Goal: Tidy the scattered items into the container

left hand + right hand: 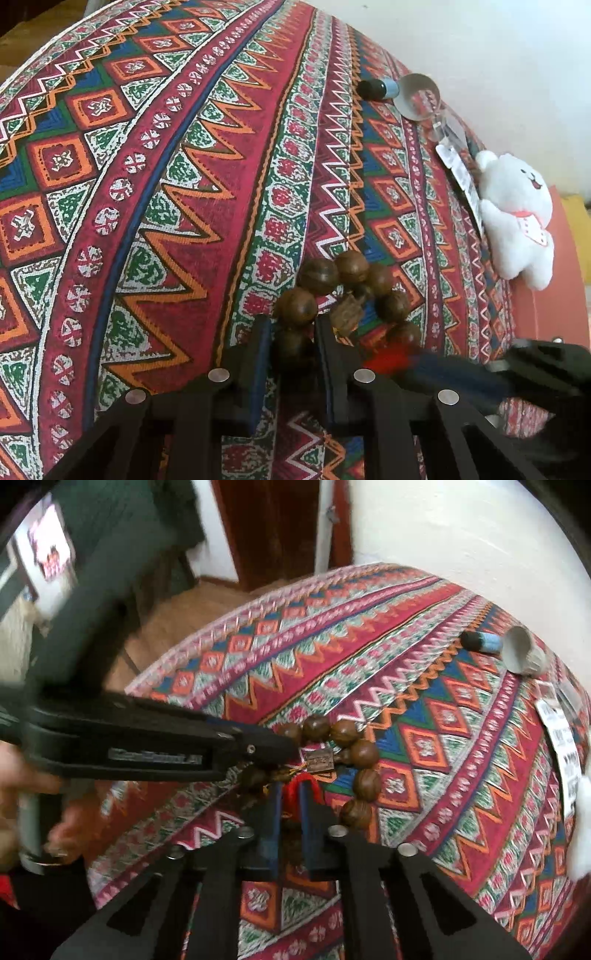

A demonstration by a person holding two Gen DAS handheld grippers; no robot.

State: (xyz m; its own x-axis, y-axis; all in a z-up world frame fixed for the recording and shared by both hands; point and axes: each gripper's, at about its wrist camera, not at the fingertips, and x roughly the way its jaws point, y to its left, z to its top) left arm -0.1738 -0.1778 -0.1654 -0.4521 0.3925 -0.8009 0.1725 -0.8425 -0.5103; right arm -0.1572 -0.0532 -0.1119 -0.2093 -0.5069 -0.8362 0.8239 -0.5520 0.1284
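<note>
Both grippers are on the wooden bead bracelet (343, 295), which lies on the patterned table (155, 206). The left gripper (291, 350) pinches a bead; the right gripper (291, 805) pinches its red tassel (295, 786). Nothing looks stowed yet: the plush bear (517, 218), small bottle (380, 88) and clear cup (417, 96) remain scattered, and no container shows.

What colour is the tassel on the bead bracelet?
Red; the tassel on the bracelet shows best in the right wrist view.

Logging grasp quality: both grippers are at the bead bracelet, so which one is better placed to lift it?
Probably the left gripper: its pads pinch a wooden bead of the bracelet. The right gripper grips only the red tassel, a looser hold.
</note>
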